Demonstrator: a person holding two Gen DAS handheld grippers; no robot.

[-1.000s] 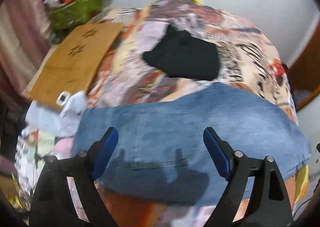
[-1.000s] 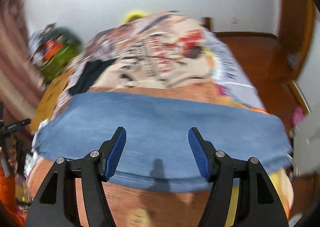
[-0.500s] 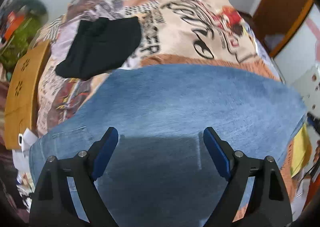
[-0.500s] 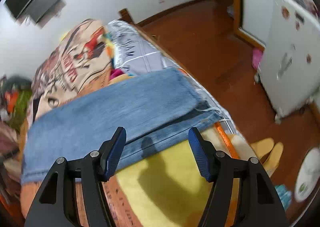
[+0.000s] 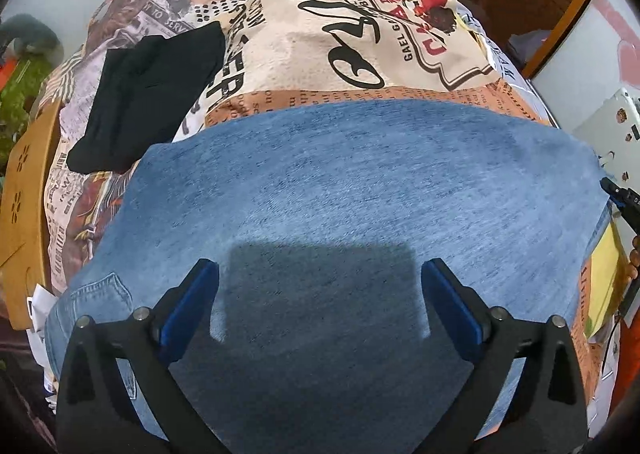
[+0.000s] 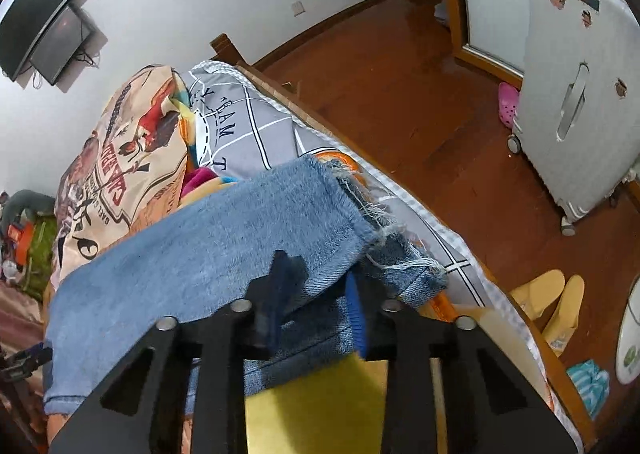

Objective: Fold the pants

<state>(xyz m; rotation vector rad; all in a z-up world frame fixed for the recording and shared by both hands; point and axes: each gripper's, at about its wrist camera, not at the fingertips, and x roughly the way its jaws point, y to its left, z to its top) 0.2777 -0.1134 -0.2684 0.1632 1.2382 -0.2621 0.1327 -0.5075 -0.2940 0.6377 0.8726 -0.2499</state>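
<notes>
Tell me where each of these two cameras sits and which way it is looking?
Left wrist: rides the left tool, jaws opening, looking steeply down on the jeans on the bed's printed blanket.
Right wrist: rides the right tool, shut on the jeans near the frayed hem, facing the suitcase.
Shared: jeans, blanket.

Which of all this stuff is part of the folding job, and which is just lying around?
In the job:
jeans
left gripper, opening above them
right gripper, shut on their frayed hem end

Lying about:
black garment
suitcase
yellow slippers
pink shoe
</notes>
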